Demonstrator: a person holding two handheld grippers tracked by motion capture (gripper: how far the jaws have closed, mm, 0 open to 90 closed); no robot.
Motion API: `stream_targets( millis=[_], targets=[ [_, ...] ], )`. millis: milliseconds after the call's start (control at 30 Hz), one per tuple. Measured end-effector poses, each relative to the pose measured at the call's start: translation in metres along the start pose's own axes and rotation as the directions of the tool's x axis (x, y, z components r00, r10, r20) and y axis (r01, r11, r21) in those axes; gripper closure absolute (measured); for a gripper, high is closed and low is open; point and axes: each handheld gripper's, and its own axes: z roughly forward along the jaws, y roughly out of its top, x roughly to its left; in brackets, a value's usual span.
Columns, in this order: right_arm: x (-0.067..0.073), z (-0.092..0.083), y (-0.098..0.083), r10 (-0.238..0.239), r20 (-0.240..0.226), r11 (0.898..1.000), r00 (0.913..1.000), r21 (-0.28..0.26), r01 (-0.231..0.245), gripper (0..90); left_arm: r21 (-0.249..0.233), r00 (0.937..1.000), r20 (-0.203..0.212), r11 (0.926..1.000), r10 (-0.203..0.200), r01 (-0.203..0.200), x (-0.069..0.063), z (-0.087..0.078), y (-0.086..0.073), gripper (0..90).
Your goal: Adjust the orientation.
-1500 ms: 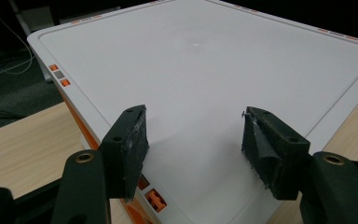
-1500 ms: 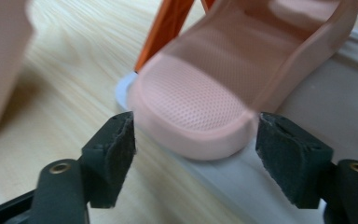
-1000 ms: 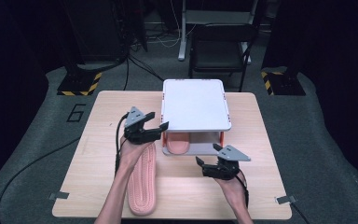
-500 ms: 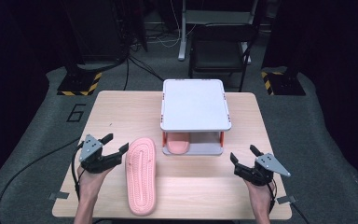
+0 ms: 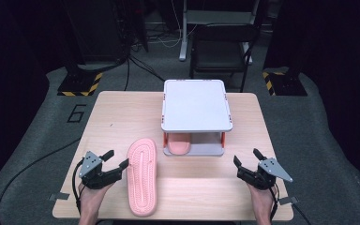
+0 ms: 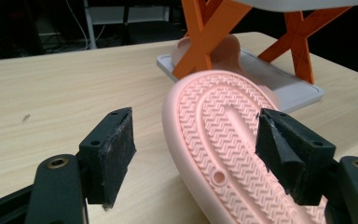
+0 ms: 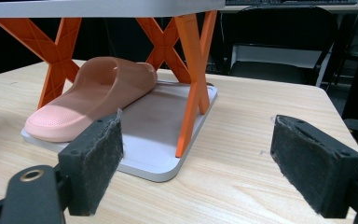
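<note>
L gripper (image 5: 115, 161) open beside upturned slipper (image 5: 142, 176), R gripper (image 5: 247, 159) open

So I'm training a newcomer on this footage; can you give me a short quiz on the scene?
1. True or false: the pink rubber slipper on the wooden table lies sole up.
2. Where is the other pink slipper? A) lower shelf of the white rack with orange legs B) on the rack's top
3. Does the left gripper hold anything?

Key: 1 true; 2 A; 3 no, jaws open.
</note>
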Motion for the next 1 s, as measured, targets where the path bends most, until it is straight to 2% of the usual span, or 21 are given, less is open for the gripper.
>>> stream_targets(
  millis=[167,300,367,400,433,467,567,633,667,767,800,833,900,933,967,1000],
  targets=[
    [0.002,0.001,-0.001,-0.005,0.004,1.000,1.0000,0.016,0.005,16.5,0.012,0.9995,0.012,0.9995,-0.028,0.028,-0.003,0.001,-0.006,27.8],
    [0.004,0.003,-0.003,-0.011,-0.002,1.000,0.9999,0.020,0.011,16.8,0.010,0.9994,0.025,0.9997,-0.023,0.023,-0.011,0.004,-0.007,28.0],
    [0.004,0.003,-0.004,-0.020,-0.005,1.000,0.9998,0.024,0.020,16.8,0.008,0.9970,0.077,1.0000,0.002,-0.003,-0.022,0.008,-0.005,28.4],
    [0.005,0.003,-0.004,-0.026,-0.003,0.999,0.9997,0.030,0.026,16.9,0.011,0.9918,0.124,0.9995,0.028,-0.030,-0.031,0.013,-0.002,28.7],
    [0.005,0.003,-0.004,-0.026,-0.003,0.999,0.9997,0.030,0.026,16.9,0.011,0.9918,0.124,0.9995,0.028,-0.030,-0.031,0.013,-0.002,28.9],
    [0.006,0.003,-0.004,-0.025,0.000,0.999,0.9997,0.030,0.025,16.9,0.020,0.9890,0.142,0.9988,0.041,-0.045,-0.036,0.016,-0.001,28.8],
    [0.006,0.004,-0.005,-0.030,-0.004,0.999,0.9995,0.033,0.030,17.0,0.059,0.9818,0.186,0.9971,0.037,-0.048,-0.047,0.029,-0.001,28.6],
    [0.007,0.003,-0.005,-0.035,-0.002,0.998,0.9994,0.043,0.035,17.1,0.084,0.9805,0.192,0.9947,0.042,-0.059,-0.049,0.034,-0.003,28.0],
    [0.007,0.004,-0.005,-0.034,-0.003,0.999,0.9994,0.041,0.034,17.1,0.099,0.9820,0.182,0.9925,0.052,-0.071,-0.050,0.038,-0.008,27.6],
    [0.007,0.004,-0.006,-0.042,-0.006,0.998,0.9991,0.040,0.042,17.3,0.089,0.9851,0.167,0.9945,0.040,-0.055,-0.046,0.037,-0.010,27.4],
    [0.007,0.004,-0.006,-0.042,-0.002,0.998,0.9991,0.041,0.042,17.3,0.099,0.9902,0.138,0.9945,0.021,-0.035,-0.039,0.033,-0.011,27.4],
    [0.007,0.004,-0.006,-0.041,-0.002,0.998,0.9992,0.042,0.041,17.3,0.099,0.9927,0.120,0.9949,0.008,-0.020,-0.034,0.031,-0.012,27.3],
    [0.007,0.004,-0.006,-0.040,-0.003,0.998,0.9992,0.046,0.040,17.4,0.105,0.9938,0.111,0.9944,0.001,-0.013,-0.030,0.029,-0.013,26.1],
    [0.007,0.005,-0.006,-0.042,-0.003,0.998,0.9991,0.045,0.042,17.5,0.097,0.9921,0.110,0.9941,-0.059,0.049,-0.018,0.023,-0.016,24.8],
    [0.007,0.005,-0.006,-0.042,-0.003,0.998,0.9991,0.045,0.042,17.5,0.097,0.9921,0.110,0.9941,-0.059,0.049,-0.018,0.023,-0.016,24.3],
    [0.008,0.005,-0.006,-0.038,-0.005,0.998,0.9993,0.047,0.039,17.6,0.083,0.9862,0.127,0.9918,-0.107,0.097,-0.005,0.016,-0.019,23.9]
  ],
)
